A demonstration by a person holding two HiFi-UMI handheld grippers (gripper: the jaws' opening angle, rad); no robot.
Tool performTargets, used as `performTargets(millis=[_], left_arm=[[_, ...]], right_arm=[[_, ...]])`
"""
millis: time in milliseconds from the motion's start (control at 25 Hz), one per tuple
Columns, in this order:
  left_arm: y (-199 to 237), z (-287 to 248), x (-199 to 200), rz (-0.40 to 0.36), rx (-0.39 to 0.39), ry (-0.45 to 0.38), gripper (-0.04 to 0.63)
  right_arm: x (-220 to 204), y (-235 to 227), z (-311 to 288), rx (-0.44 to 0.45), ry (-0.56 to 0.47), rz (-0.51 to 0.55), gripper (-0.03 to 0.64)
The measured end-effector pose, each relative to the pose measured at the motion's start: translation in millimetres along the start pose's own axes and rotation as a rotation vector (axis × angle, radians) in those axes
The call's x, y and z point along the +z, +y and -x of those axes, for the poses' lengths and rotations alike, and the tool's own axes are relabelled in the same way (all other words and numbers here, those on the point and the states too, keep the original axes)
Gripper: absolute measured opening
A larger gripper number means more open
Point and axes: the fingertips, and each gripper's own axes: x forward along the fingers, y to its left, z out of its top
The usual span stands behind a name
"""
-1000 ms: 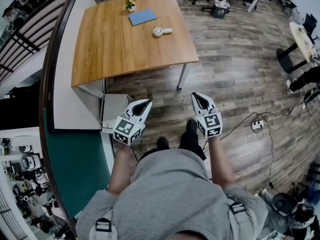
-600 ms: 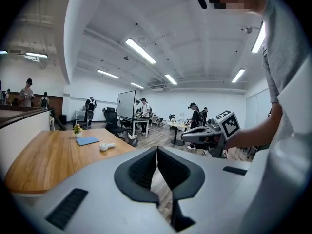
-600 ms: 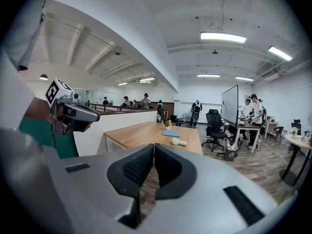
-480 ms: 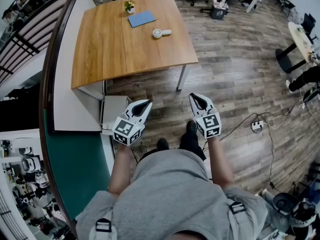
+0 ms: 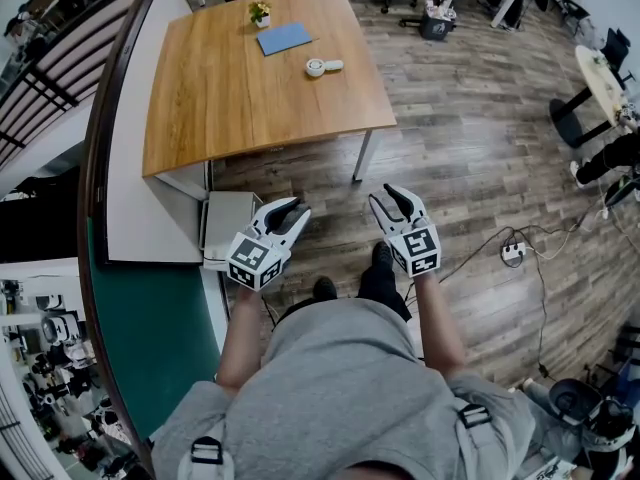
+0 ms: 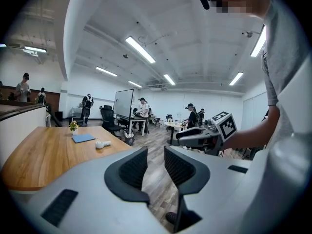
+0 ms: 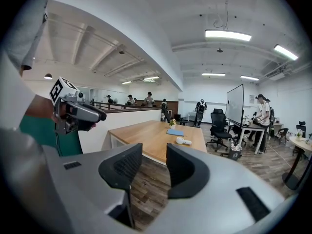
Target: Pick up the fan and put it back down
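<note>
while the fan is not yet touched, the entry reads as follows.

item one: small white hand-held fan (image 5: 323,64), round head with a short handle. it lies flat on the far half of the honey-coloured rectangular wooden table (image 5: 220,108), near a flat blue pad (image 5: 284,37) and a little potted plant with yellow flowers (image 5: 260,10).

item two: left gripper (image 5: 290,211), white body, black ribbed pads. its jaws have just been opening and stand parted by a narrow gap, with nothing between them but floor beyond.

item three: right gripper (image 5: 390,199), same make. its jaws have likewise just been opening; they are parted and empty.

both are held out before the person's waist, over the grey-brown plank floor (image 5: 470,148). they are short of the table's near edge and well apart from the fan.

status, as judged: no step done. the walk-up, reach, grasp, lift and set-down all remain.
</note>
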Motion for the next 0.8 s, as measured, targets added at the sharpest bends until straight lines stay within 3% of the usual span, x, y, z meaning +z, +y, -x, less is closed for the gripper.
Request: performTargets(millis=[280, 800], left_arm=[[-1.2, 1.2, -6.5, -0.011, 0.005, 0.021, 0.213], [1.6, 0.9, -9.3, -0.019, -0.015, 0.029, 0.252]], right_arm=[[0.7, 6.7, 0.2, 0.013, -0.011, -0.004, 0.237], [-2.1, 6.6, -5.3, 0.004, -0.019, -0.009, 0.293]])
